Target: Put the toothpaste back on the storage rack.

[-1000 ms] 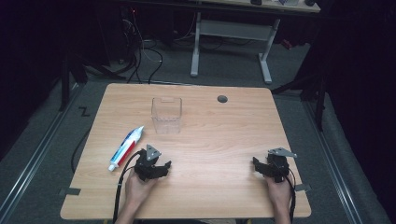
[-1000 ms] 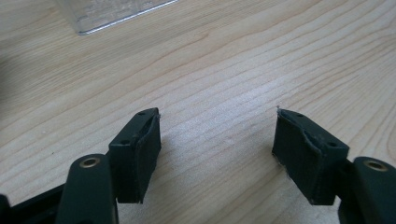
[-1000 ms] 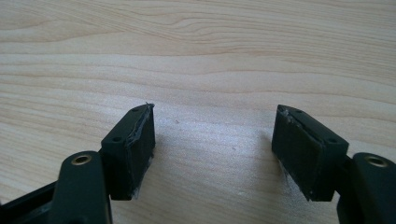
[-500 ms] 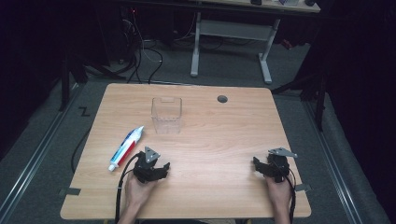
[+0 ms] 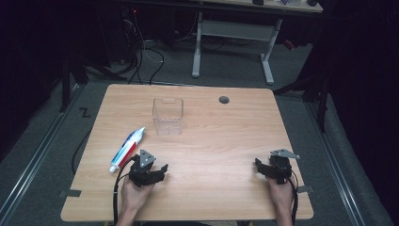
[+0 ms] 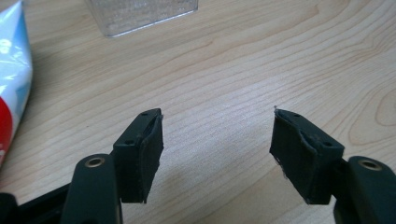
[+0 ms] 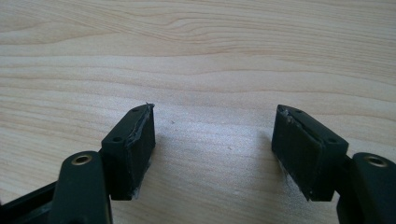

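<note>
A toothpaste tube (image 5: pixel 126 149) is lying at the table's (image 5: pixel 221 141) nine o'clock, just beside the left gripper (image 5: pixel 155 170), whose jaws are gaping apart. A clear container (image 5: pixel 168 116) is standing toward twelve. At five o'clock the right gripper (image 5: pixel 264 168) is resting, jaws likewise spread.

Matt wood-grain table (image 5: pixel 226 141) — clear plastic box (image 5: pixel 167 116)
</note>
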`<state>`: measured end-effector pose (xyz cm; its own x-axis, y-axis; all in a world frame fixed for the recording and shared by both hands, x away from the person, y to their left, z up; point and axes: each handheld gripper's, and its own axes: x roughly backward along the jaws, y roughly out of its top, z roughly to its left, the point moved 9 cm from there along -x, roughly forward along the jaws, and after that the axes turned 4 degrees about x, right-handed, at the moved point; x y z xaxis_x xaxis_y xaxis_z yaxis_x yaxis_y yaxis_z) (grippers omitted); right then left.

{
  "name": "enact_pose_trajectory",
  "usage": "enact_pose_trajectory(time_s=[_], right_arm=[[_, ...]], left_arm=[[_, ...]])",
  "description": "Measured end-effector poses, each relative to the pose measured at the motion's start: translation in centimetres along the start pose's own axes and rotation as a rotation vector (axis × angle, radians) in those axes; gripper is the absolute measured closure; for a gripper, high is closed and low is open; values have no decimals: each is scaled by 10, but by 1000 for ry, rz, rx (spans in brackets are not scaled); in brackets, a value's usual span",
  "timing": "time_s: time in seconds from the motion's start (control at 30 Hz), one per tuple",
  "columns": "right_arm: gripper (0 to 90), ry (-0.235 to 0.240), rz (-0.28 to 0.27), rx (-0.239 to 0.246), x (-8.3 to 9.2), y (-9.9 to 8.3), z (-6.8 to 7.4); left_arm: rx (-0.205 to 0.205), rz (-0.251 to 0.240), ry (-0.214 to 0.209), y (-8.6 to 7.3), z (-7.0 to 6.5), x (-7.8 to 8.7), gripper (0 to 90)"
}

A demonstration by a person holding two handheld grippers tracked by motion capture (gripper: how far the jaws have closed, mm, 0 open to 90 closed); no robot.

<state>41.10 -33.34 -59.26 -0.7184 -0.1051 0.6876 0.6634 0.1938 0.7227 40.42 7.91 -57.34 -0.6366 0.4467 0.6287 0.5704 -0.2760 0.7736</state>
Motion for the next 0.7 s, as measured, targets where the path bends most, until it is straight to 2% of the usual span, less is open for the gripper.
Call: enact_pose_trajectory(time_s=[0.43, 0.7], right_arm=[[305, 0, 0, -1, 0, 0, 0], [304, 1, 0, 0, 0, 0, 0]], left_arm=[[34, -8, 9, -1, 12, 22, 348], [28, -9, 55, -5, 19, 36, 334]])
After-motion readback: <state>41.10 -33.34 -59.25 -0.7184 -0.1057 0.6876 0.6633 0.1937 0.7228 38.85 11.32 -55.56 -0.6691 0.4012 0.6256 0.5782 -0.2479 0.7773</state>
